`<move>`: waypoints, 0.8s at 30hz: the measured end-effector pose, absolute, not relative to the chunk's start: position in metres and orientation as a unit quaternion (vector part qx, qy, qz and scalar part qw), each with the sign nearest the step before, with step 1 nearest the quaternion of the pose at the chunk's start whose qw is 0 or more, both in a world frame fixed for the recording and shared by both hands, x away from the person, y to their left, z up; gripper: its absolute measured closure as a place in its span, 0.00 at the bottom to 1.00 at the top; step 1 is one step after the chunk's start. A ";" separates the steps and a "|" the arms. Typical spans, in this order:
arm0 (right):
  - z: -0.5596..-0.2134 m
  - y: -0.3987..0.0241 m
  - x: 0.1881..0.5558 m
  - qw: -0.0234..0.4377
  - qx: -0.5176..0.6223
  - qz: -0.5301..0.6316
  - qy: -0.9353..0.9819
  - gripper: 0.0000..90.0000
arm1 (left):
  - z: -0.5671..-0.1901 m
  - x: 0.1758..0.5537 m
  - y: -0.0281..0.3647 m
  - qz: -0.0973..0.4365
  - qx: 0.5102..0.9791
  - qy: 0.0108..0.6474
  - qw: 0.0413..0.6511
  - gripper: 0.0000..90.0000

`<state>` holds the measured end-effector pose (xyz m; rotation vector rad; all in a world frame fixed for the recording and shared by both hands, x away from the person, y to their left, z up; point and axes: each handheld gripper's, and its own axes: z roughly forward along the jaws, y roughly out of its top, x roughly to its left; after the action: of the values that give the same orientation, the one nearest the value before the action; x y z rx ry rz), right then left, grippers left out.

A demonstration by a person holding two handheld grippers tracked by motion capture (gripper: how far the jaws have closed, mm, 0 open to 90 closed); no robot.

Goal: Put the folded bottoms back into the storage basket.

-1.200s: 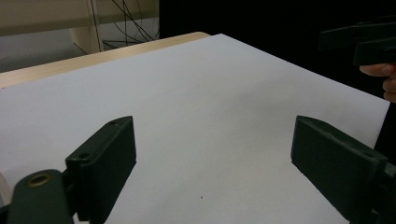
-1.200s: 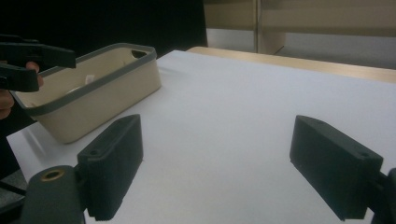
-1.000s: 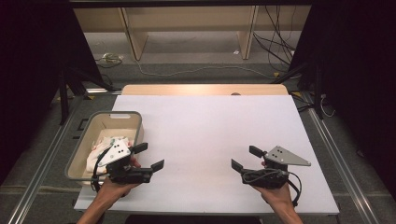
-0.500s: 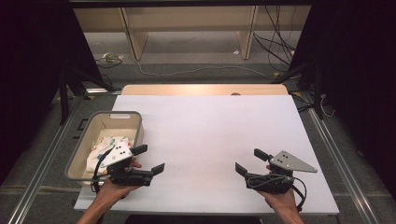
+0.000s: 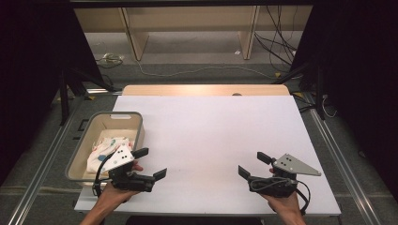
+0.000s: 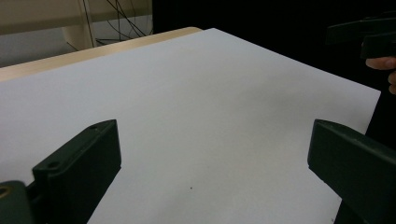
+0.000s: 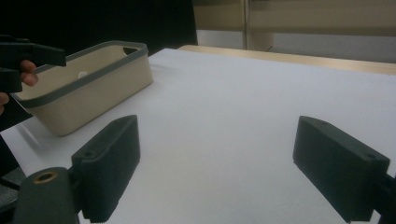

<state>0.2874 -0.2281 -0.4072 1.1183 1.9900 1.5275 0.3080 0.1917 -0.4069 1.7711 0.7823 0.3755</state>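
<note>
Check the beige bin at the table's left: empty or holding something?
Holding something. The high view shows a white patterned cloth lying crumpled inside the bin, toward its near end.

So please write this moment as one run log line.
left gripper: open, empty, beside bin | right gripper: open, empty | cloth: in bin | table

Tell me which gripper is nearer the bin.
The left gripper, beside the beige bin holding cloth; the right gripper sits across the white tabletop.

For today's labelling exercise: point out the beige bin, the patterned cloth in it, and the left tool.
beige bin [image 5: 118, 115]: high view, far rim.
patterned cloth [image 5: 104, 149]: high view, middle of the bundle.
left tool [image 5: 150, 163]: high view, midway between its open jaw tips.
</note>
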 end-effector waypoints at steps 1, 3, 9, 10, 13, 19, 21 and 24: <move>-0.407 -0.228 0.288 0.197 0.399 0.546 0.710 0.17 | -0.407 0.309 0.192 0.162 0.747 0.331 0.554 0.03; -0.407 -0.228 0.288 0.198 0.398 0.546 0.710 0.17 | -0.407 0.309 0.193 0.161 0.745 0.332 0.555 0.03; -0.406 -0.228 0.288 0.199 0.398 0.548 0.708 0.17 | -0.405 0.309 0.194 0.164 0.741 0.331 0.560 0.03; -0.406 -0.228 0.288 0.199 0.398 0.549 0.708 0.17 | -0.405 0.310 0.194 0.164 0.741 0.332 0.560 0.03; -0.406 -0.228 0.288 0.199 0.397 0.549 0.708 0.17 | -0.405 0.310 0.194 0.165 0.741 0.331 0.560 0.03; -0.406 -0.228 0.288 0.200 0.398 0.549 0.707 0.17 | -0.405 0.310 0.194 0.163 0.740 0.332 0.561 0.03; -0.405 -0.228 0.288 0.201 0.398 0.550 0.707 0.17 | -0.405 0.310 0.194 0.162 0.741 0.332 0.561 0.03; -0.405 -0.228 0.288 0.202 0.398 0.550 0.706 0.17 | -0.405 0.310 0.193 0.161 0.740 0.333 0.561 0.03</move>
<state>0.2879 -0.2284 -0.4053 1.1107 1.9718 1.5370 0.3101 0.1933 -0.4050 1.7443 0.7843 0.3795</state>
